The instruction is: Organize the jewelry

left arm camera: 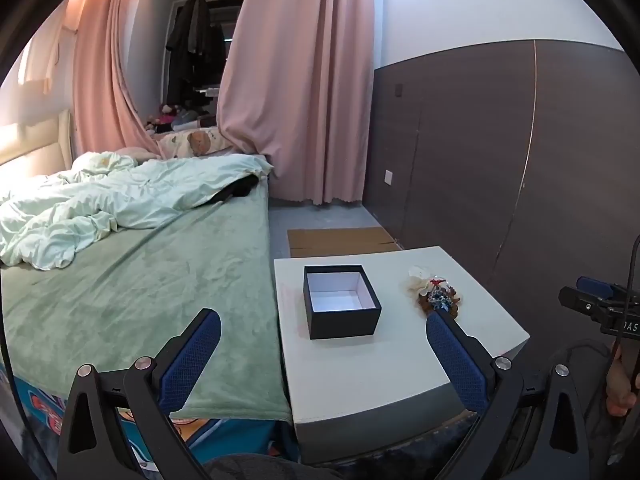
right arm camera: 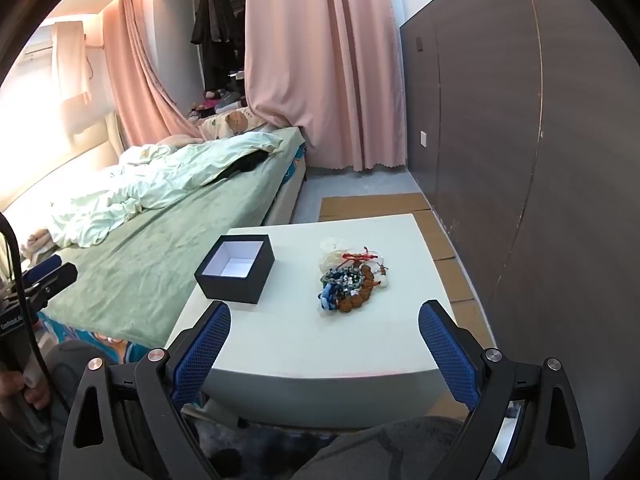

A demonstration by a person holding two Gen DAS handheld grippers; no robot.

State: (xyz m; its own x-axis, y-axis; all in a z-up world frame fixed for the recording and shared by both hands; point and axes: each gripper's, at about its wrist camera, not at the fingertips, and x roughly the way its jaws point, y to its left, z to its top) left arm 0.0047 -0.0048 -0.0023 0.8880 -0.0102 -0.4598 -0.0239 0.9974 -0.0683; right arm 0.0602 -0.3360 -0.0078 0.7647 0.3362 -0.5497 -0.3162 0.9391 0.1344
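Note:
An open black box (left arm camera: 341, 301) with a white inside stands empty on a white table (left arm camera: 384, 364). It also shows in the right wrist view (right arm camera: 236, 267). A pile of jewelry (right arm camera: 352, 280), with blue, brown and white bead bracelets and a red cord, lies on the table (right arm camera: 320, 344) right of the box; it shows in the left wrist view too (left arm camera: 434, 292). My left gripper (left arm camera: 324, 354) is open and empty, held short of the box. My right gripper (right arm camera: 325, 342) is open and empty, held short of the jewelry.
A bed (left arm camera: 140, 280) with a green sheet and a rumpled quilt lies left of the table. Flat cardboard (right arm camera: 400, 204) lies on the floor behind the table. A dark panelled wall (right arm camera: 520, 160) runs along the right. Pink curtains (left arm camera: 300, 80) hang at the back.

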